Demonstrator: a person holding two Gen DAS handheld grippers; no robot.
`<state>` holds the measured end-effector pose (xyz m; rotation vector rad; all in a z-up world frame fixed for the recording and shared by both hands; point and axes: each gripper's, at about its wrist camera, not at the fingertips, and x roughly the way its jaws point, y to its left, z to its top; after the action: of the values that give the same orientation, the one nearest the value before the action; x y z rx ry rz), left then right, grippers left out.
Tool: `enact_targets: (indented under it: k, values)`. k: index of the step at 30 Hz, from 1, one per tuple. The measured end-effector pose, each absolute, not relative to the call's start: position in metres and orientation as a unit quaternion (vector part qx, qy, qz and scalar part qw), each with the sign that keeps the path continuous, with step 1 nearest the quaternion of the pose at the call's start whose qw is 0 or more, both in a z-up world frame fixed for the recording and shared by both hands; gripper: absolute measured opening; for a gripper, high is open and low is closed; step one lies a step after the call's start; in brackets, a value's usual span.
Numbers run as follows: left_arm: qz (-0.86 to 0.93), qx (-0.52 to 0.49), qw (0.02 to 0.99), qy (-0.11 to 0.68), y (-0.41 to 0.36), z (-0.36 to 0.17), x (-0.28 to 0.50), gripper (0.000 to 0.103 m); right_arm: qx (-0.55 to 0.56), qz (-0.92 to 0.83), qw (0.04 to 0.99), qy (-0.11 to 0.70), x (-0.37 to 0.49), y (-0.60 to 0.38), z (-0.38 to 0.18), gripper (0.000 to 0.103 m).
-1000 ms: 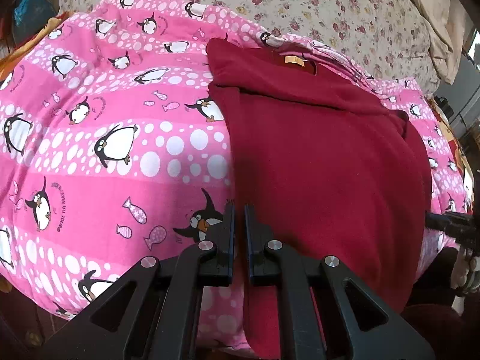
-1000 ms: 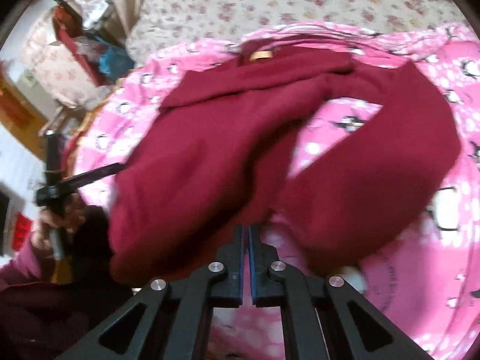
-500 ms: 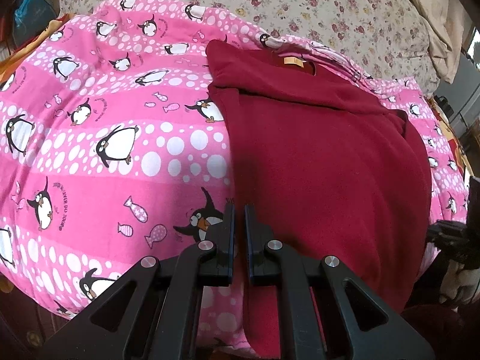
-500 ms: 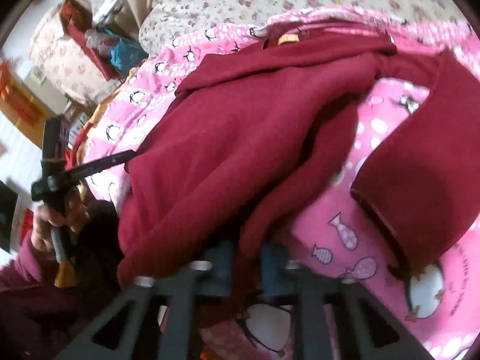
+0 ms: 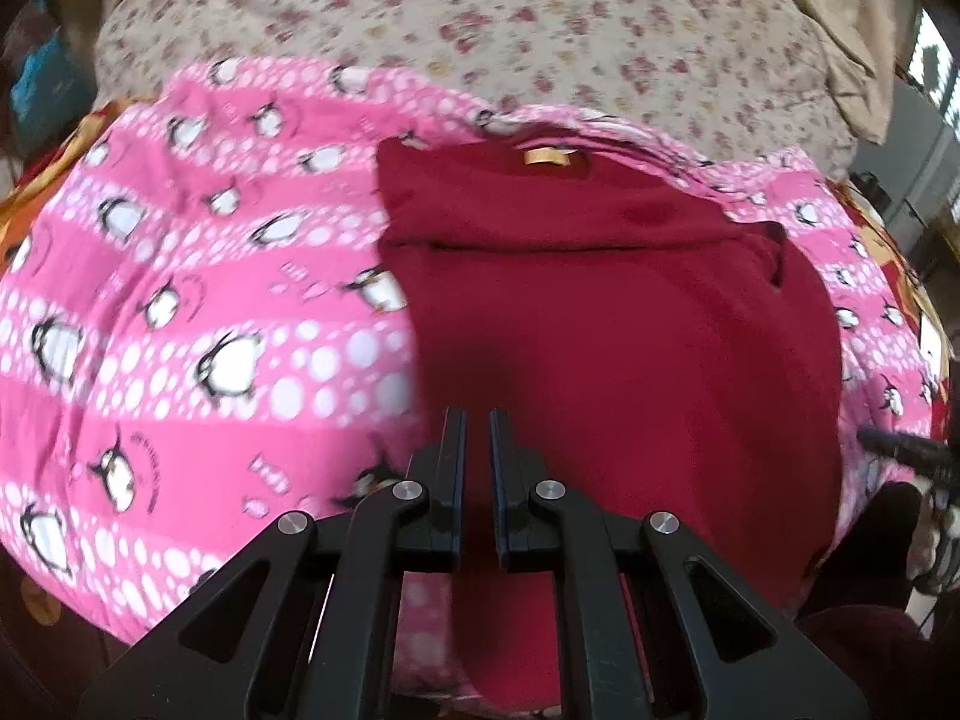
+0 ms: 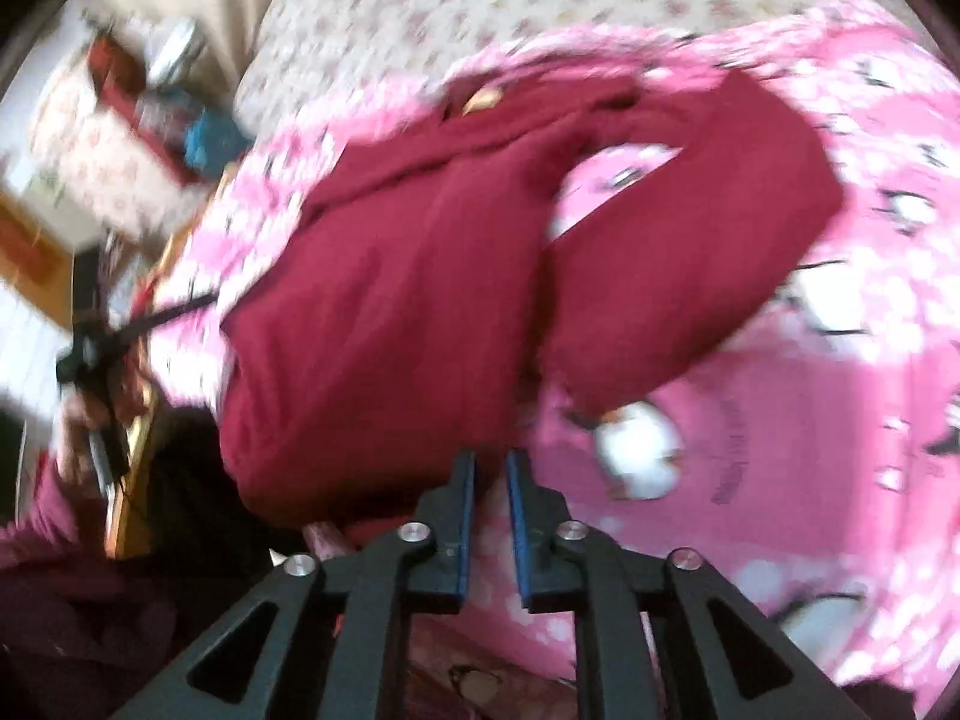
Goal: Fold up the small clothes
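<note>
Sweater (image 5: 630, 330) lies flat on penguin blanket (image 5: 180, 300), long axis running away from both tongs, collar label (image 5: 543, 156) at far end, hem nearest. Left gripper (image 5: 477, 456) slightly apart, empty, over hem's left edge. Right gripper (image 6: 489, 480) slightly apart, empty, just short of hem; loose right sleeve (image 6: 708, 252) splayed beyond it, unfolded. Floral sheet (image 5: 480, 18) beyond; nothing blocks.

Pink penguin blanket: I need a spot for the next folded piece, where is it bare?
Bare penguin blanket lies left of the maroon sweater, up to the floral sheet. The right side is crowded: the sweater's sleeve sprawls there, leaving bare blanket only beyond it.
</note>
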<state>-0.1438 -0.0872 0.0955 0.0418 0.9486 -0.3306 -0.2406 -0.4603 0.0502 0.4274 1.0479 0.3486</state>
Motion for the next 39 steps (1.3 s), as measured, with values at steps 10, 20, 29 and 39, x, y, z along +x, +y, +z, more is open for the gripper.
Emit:
enact_targets:
  k: [10,20,29,39]
  values:
    - [-0.201,0.031,0.865,0.458,-0.136,0.091,-0.131,0.041,0.279,0.053,0.822,0.493,-0.189,-0.505,0.018,0.045]
    - [-0.188,-0.001,0.854,0.486,-0.128,0.075,-0.109,0.041,0.463,0.16,0.799,0.35,-0.156,-0.547,0.041,0.011]
    - [-0.181,-0.039,0.859,0.478,-0.108,0.083,-0.096,0.041,0.521,0.244,0.779,0.25,-0.103,-0.545,0.127,0.011]
    - [-0.162,-0.07,0.865,0.47,-0.081,0.092,-0.066,0.041,0.511,0.302,0.752,0.288,-0.005,-0.417,0.121,0.011]
